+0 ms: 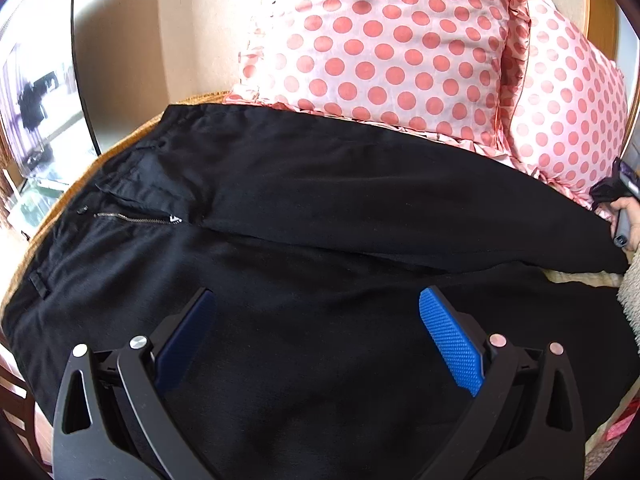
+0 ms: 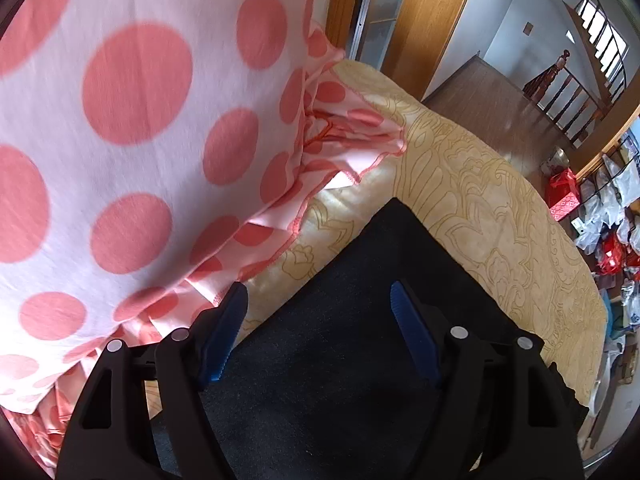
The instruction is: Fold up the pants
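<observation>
Hovering over black pants (image 1: 320,208), the left tongs (image 1: 316,320) stand spread wide, their blue pads (image 1: 452,344) clear of the cloth with nothing between them. The right tongs (image 2: 316,312) are also spread, pointing down at a leg end of the pants (image 2: 360,320); the hem corner lies between the fingers, but the pads (image 2: 412,336) do not press it. In the left view, the right tongs' handle shows at the far right edge in a hand (image 1: 630,220). The pants lie flat across the bed (image 2: 500,208), zipper (image 1: 136,218) up, waist to the left and legs running right. Two polka-dot pillows (image 1: 384,40) sit just behind the pants, the frill of one touching the upper leg. A yellow patterned blanket (image 2: 480,184) covers the bed beneath.
</observation>
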